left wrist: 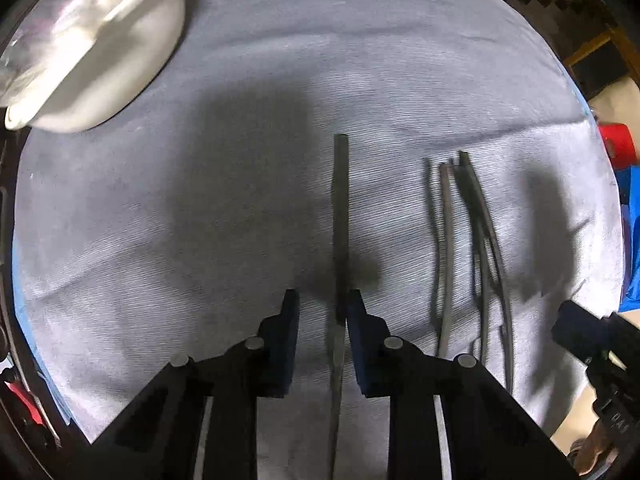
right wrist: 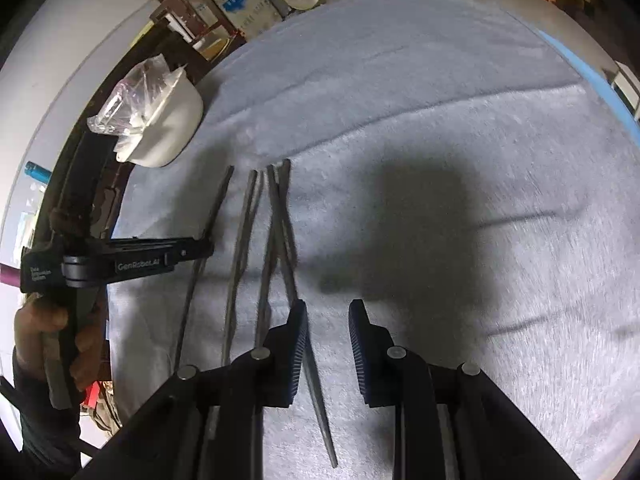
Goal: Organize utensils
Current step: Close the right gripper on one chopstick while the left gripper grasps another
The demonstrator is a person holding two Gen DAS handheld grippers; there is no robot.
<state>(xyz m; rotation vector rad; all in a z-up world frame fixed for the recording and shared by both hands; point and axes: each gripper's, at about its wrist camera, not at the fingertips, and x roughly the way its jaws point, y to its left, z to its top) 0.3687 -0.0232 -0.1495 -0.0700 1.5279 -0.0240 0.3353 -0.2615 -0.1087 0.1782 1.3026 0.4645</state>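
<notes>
Several dark chopsticks lie on a grey cloth [left wrist: 200, 240]. In the left wrist view one chopstick [left wrist: 341, 216] runs straight away between the fingers of my open left gripper [left wrist: 322, 304], close to the right finger. A loose bundle of chopsticks [left wrist: 472, 240] lies to its right. In the right wrist view my right gripper [right wrist: 328, 312] is open, with one chopstick [right wrist: 316, 392] of the crossed bundle [right wrist: 276, 232] lying between its fingers near the left one. The single chopstick [right wrist: 212, 216] lies left of the bundle, by my left gripper's fingers [right wrist: 192, 248].
A white bowl [left wrist: 120, 68] holding crumpled clear plastic stands at the cloth's far left; it also shows in the right wrist view [right wrist: 168, 120]. The right gripper's tip [left wrist: 580, 324] shows at the right edge. Shelves and boxes stand beyond the table.
</notes>
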